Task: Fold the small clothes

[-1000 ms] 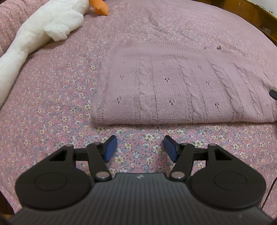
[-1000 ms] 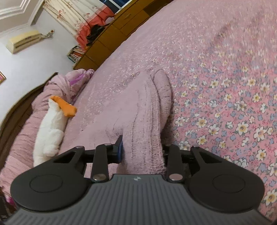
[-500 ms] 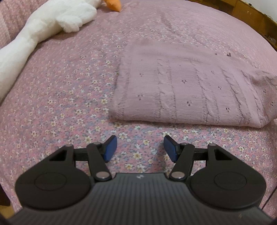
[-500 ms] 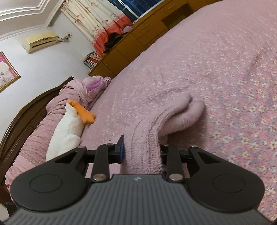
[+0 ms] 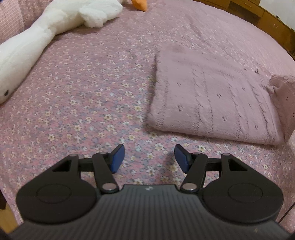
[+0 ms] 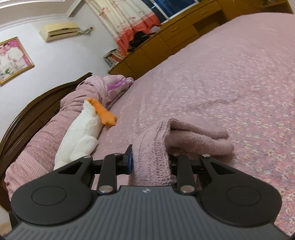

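Observation:
A mauve cable-knit sweater [image 5: 212,103] lies folded flat on the floral bedspread [image 5: 92,103], right of centre in the left wrist view. Its right end [image 5: 284,103] is lifted and turned over. My left gripper [image 5: 148,158] is open and empty, just short of the sweater's near edge. My right gripper [image 6: 150,163] is shut on the sweater's raised end [image 6: 153,157], and the rest of the knit [image 6: 199,136] drapes away in folds beyond the fingers.
A white plush goose [image 5: 46,37] with an orange beak [image 5: 140,4] lies along the bed's far left; it also shows in the right wrist view [image 6: 81,133]. A rolled pink quilt [image 6: 92,90], dark headboard [image 6: 27,114] and wooden cabinets [image 6: 175,35] border the bed.
My right gripper has lifted the sweater's end and carried it over the rest, the knit bunching in folds. My left gripper has drawn back and left, still open.

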`<state>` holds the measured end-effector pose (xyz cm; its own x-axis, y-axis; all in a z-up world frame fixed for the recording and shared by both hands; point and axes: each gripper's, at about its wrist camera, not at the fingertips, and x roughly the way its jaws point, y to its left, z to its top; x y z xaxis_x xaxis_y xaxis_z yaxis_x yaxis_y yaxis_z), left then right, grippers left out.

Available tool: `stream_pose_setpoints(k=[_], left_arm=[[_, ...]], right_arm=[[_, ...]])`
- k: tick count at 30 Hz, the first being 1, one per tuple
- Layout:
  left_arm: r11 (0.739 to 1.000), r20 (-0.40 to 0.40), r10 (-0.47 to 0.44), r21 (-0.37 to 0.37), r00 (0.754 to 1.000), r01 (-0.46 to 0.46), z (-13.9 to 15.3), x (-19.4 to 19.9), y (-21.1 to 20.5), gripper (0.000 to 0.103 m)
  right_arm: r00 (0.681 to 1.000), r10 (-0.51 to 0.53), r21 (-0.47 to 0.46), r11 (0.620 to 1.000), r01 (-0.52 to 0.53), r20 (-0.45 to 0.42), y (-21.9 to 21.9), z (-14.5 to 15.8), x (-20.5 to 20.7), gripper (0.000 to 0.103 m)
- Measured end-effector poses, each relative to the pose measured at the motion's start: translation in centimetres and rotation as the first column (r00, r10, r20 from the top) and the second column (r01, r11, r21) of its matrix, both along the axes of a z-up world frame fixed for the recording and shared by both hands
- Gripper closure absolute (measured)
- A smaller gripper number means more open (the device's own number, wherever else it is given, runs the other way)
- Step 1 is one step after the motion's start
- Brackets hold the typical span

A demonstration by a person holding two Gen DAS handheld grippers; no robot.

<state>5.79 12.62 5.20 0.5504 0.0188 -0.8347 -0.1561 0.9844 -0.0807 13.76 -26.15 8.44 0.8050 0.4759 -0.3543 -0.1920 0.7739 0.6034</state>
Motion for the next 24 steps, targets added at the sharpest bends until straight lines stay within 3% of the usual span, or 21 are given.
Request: stream_pose_setpoints(k=[11, 19, 24], left_arm=[[0.999, 0.043, 0.05, 0.001, 0.998, -0.05, 1.3, 0.4, 3.2, 0.041], [0.996, 0.056, 0.094, -0.007, 0.994, -0.093, 1.2, 0.8, 5.3, 0.041], [0.993, 0.06, 0.12, -0.013, 0.991, -0.119, 0.9, 0.7, 6.4, 0.041]], right_arm=[[0.985, 0.148, -0.091, 0.986, -0.14, 0.09, 6.1, 4.0, -0.5, 0.074], [0.959, 0.271, -0.115, 0.959, -0.261, 0.088, 12.5, 4.7, 0.3, 0.074], [0.932, 0.359, -0.191, 0.919, -0.346, 0.04, 18.0, 3.5, 1.1, 0.074]])
